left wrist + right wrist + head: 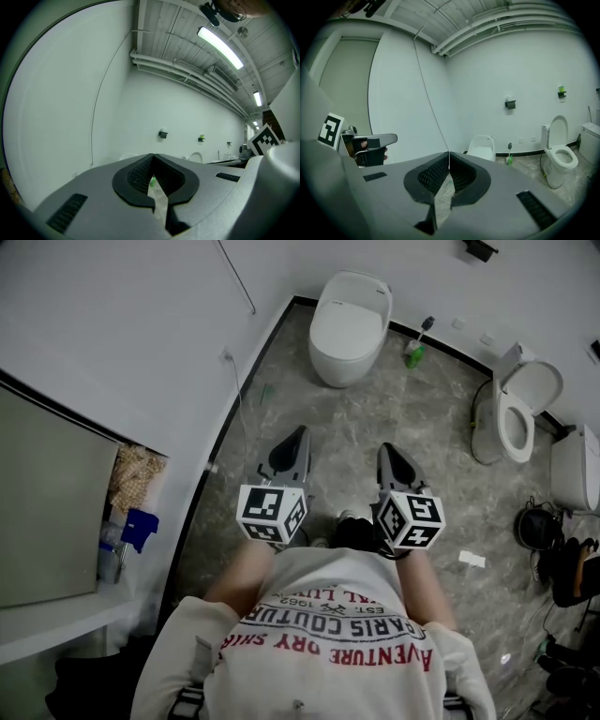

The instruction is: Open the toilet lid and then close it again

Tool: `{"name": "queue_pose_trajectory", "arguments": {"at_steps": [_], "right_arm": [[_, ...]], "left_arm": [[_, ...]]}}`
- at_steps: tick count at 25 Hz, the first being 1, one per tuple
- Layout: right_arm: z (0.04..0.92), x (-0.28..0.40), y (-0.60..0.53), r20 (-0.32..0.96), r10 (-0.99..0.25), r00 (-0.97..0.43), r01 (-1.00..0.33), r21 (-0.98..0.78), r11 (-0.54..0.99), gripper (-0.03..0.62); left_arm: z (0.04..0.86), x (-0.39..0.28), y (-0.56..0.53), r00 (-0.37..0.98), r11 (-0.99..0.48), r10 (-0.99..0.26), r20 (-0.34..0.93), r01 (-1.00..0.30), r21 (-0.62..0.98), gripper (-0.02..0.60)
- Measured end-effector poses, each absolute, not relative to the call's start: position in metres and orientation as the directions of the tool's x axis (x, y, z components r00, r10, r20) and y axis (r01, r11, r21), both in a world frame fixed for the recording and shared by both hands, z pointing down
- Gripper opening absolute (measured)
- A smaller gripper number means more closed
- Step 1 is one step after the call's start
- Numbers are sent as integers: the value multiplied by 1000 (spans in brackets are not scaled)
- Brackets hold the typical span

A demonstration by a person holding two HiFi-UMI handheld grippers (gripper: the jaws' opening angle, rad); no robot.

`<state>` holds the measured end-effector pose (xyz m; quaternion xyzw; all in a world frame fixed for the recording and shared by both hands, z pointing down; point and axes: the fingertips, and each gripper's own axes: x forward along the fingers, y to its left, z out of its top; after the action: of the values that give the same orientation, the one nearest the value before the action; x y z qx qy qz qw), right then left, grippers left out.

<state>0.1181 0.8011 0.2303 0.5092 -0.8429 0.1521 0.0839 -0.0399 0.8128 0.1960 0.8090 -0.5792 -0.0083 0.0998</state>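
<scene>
On the grey marbled floor (412,427) of a white-walled washroom, a person stands looking down over a printed shirt (328,634). They hold a gripper in each hand, the two level with each other, a gap between them, both reaching forward. The left gripper (299,432) has its jaws pressed together at the tips with nothing between them; its own view shows the black pads (140,174) meeting, with only floor visible in the gap behind. The right gripper (387,449) is the same, its jaws together and holding nothing.

The closed toilet (342,362) stands well ahead, against the far wall and near the corner, with its lid (352,320) lying flat. Farther right along that wall stands an open toilet (514,432) with its raised lid (536,385) leaning back. A green bottle (414,356) sits on the floor at the foot of the wall between the two toilets, nearer the closed one.

Both grippers are well apart from either toilet and touch nothing. In the right gripper view the closed toilet (483,146) shows just above the joined jaw tips, with the open toilet (560,157) off to the right. A scrap of white paper (472,560) lies on the floor just to the right of the right gripper.
</scene>
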Motion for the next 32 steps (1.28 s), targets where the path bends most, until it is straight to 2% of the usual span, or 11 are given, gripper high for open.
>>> {"name": "queue_pose_trajectory", "arguments": {"at_steps": [10,21,32], "right_arm": [[253,104,718,328,-783,-528,-849,-190,493,15],[255,109,558,348,-721,-599,-797,-177,577,15],[271,106,435,377,-709,-596,-798,-183,574,15]], "left_arm": [[219,-54,746,256,-227,-954,156,-957,180,6],[218,-43,586,204,-177,-965,163,-970,165,6],[231,-51,465,191,-162,-962,193,-974,157,6]]}}
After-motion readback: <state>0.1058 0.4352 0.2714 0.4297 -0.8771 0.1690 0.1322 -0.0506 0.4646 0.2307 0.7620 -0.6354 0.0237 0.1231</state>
